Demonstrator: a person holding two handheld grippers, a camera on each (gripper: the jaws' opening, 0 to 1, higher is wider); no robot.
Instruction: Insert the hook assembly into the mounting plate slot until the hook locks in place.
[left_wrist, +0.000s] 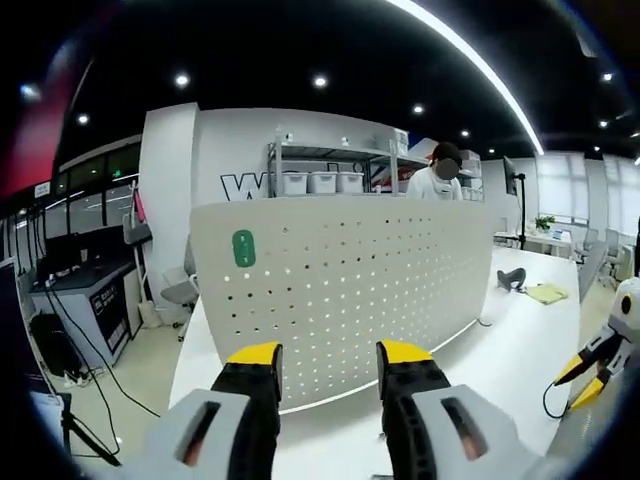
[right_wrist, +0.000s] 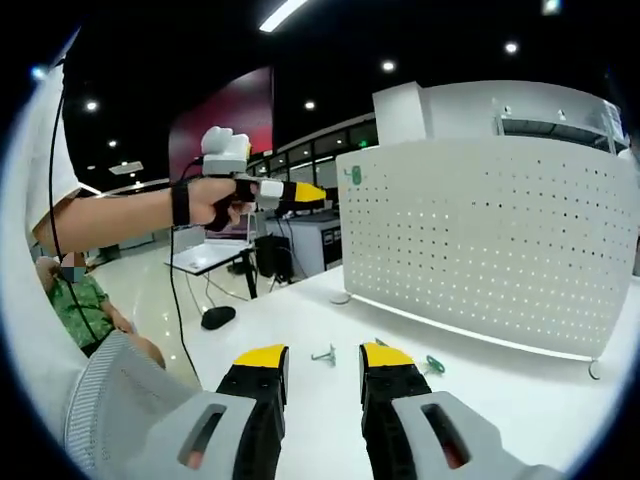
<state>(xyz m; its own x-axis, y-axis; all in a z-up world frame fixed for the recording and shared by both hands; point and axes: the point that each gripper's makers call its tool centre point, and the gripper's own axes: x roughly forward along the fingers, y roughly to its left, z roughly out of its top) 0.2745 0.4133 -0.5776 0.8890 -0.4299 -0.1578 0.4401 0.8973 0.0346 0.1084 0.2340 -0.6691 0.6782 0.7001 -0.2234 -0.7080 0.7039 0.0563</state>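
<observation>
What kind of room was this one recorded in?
Probably an open lab or workshop: a white pegboard stands on a long white table, with shelving holding storage bins behind and desks with monitors alongside.

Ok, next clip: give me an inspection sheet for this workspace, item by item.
Surface: white table, mostly bare.
Job's things: white pegboard standing upright on the table; one green hook mounted near its upper corner; small loose hooks lying on the table ahead of the right gripper.
Clutter: yellow cloth and a dark object at the far end.
Grippers: left gripper open, empty, facing the pegboard; right gripper open, empty, low over the table.
Cables: a thin one running from the pegboard's base.
Surroundings: shelving with bins, desks, a person behind the pegboard, another seated.
</observation>
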